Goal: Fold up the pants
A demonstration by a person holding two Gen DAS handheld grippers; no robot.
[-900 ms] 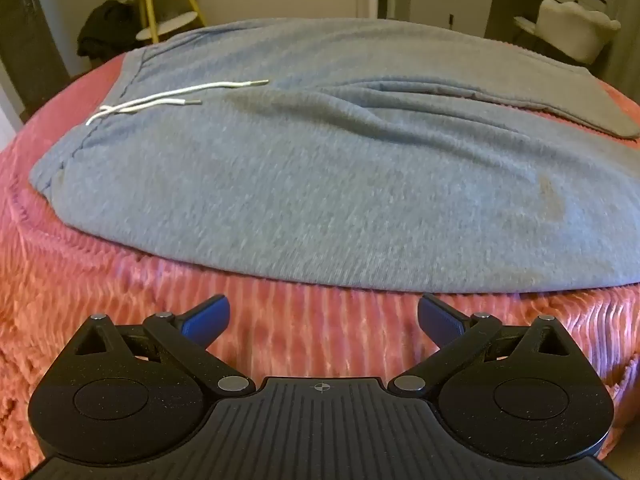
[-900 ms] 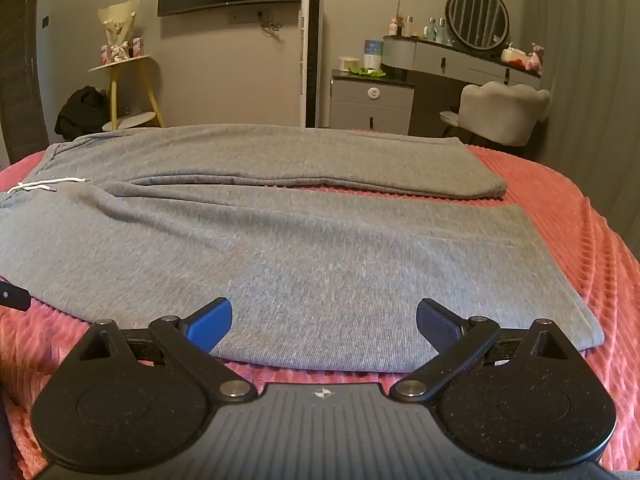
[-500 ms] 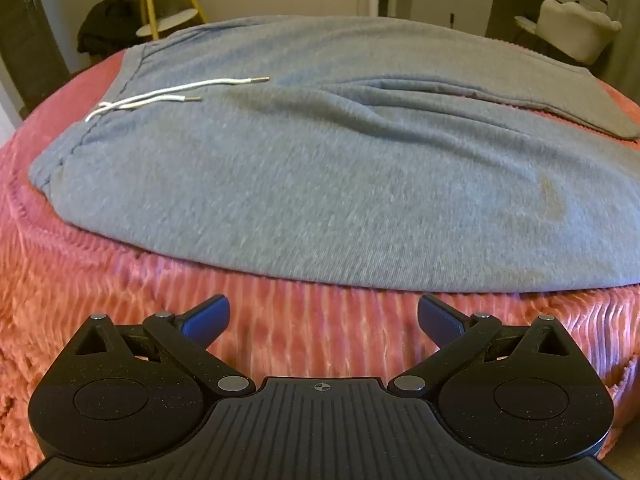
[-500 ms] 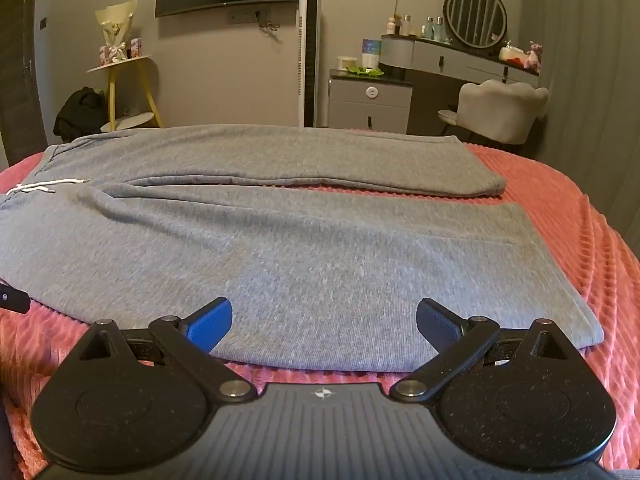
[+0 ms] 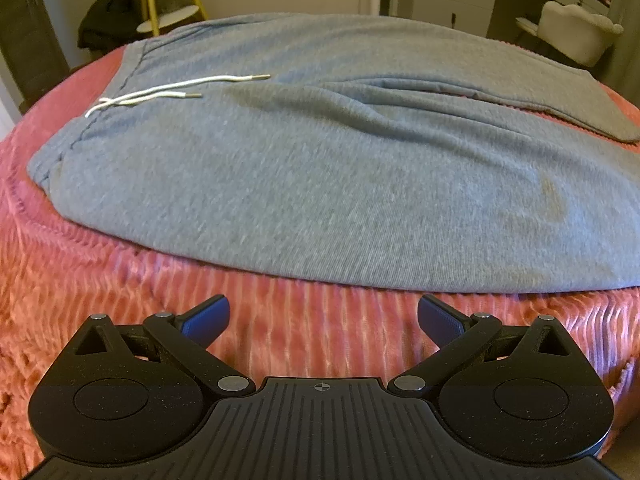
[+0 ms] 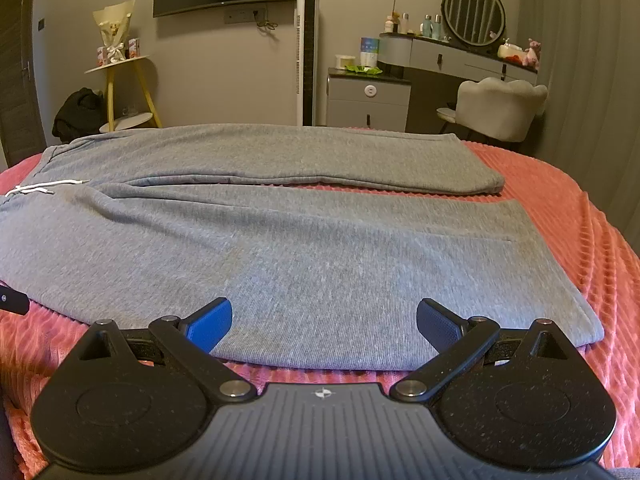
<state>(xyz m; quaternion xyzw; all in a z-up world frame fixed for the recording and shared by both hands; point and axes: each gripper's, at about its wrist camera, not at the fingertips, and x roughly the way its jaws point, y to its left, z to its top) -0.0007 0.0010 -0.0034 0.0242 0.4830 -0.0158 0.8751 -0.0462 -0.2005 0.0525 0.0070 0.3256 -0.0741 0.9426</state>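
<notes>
In the left wrist view, I see my left gripper (image 5: 323,314) with its jaws spread wide and nothing between them, hanging over the ribbed coral-pink bedspread (image 5: 120,300) at the bottom of the frame. The grey knit sweatpants (image 5: 320,184) lie flat across the middle of the frame, the waistband at the left, the white drawstring (image 5: 176,90) loose on top at upper left. The risk I judge here: if I bite low, the pads may catch the plush bedspread together with the hem edge, and the fold drags the cover up. The loose drawstring could also get trapped inside a fold.

In the right wrist view, my right gripper (image 6: 324,316) is likewise spread wide and empty, poised above the near leg's edge at lower centre. The two legs lie side by side with a strip of bedspread between them. If I pinch only the top layer, the leg may open and bunch rather than fold cleanly; uneven lifting between my two hands would skew the crease.
</notes>
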